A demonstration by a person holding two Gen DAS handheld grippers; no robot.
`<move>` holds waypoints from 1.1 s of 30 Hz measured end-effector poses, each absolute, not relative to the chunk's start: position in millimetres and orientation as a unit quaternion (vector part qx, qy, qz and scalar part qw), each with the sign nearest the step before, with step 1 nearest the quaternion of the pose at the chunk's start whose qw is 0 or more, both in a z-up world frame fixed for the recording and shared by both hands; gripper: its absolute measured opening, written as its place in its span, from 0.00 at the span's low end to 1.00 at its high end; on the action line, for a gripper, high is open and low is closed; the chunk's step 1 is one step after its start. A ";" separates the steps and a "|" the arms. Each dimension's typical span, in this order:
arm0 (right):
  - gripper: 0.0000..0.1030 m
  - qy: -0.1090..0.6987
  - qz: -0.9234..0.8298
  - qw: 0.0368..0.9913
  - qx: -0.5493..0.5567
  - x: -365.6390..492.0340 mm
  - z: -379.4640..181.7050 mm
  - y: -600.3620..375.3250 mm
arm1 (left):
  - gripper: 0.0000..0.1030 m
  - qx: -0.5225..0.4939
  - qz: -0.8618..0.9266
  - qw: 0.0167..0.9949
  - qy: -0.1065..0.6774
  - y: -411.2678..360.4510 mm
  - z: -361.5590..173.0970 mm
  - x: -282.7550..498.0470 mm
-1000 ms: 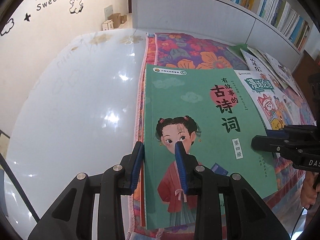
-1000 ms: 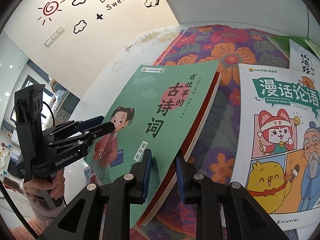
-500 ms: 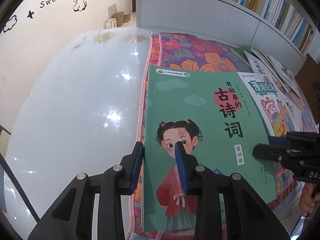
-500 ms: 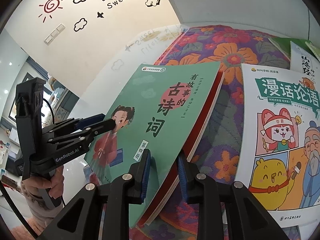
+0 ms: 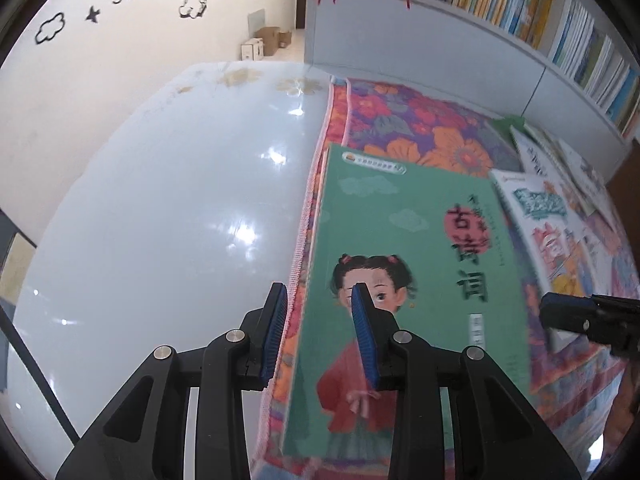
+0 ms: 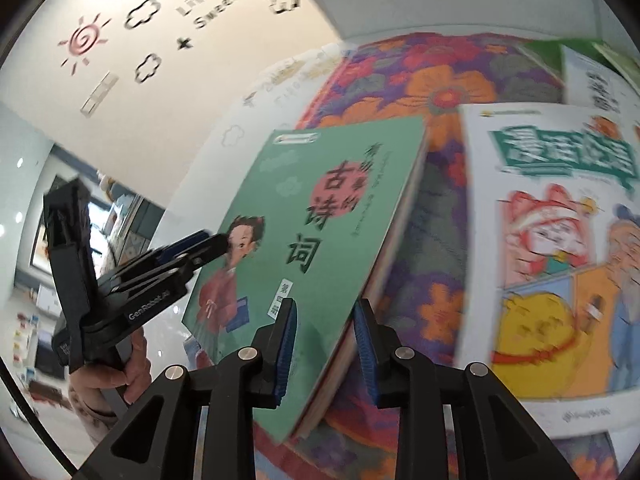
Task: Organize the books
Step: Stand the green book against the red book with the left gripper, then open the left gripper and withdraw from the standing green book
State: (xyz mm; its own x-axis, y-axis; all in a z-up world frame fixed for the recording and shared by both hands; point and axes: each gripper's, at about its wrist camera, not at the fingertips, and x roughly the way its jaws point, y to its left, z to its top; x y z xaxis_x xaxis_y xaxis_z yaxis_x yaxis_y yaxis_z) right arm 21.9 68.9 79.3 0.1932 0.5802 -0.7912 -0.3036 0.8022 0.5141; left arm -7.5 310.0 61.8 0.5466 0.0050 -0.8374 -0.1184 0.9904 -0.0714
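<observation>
The left tongs (image 5: 320, 332) clamp the green book (image 5: 404, 280); the right tongs (image 6: 326, 344), just widening, straddle its lower-centre edge, so the left should keep it steady.

A green book (image 5: 400, 240) showing a dark-haired girl in red lies on a cloth (image 5: 420, 136) patterned with orange, red and purple flowers, beside a white comic-style book (image 6: 552, 240) with a teal title and a glossy white table (image 5: 160, 200).

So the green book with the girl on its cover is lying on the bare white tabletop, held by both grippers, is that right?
Not quite: the green book sits over the floral cloth, beside the bare tabletop, as the left wrist view shows. Both the left gripper and right gripper straddle its edges.
</observation>
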 end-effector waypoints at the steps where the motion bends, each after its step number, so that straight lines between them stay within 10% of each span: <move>1: 0.33 0.568 0.271 0.766 0.127 22.6 82.5 54.5 | 0.29 -0.063 0.032 0.881 0.467 306.2 68.2 -10.7; 17: 0.49 0.485 0.135 0.850 0.157 25.6 108.9 -189.2 | 0.30 -0.107 -0.142 0.842 0.509 94.4 59.1 -18.1; 33: 0.49 0.533 0.184 0.825 0.037 112.5 55.5 -181.9 | 0.33 -0.084 -0.133 0.833 0.531 -14.3 27.0 -6.3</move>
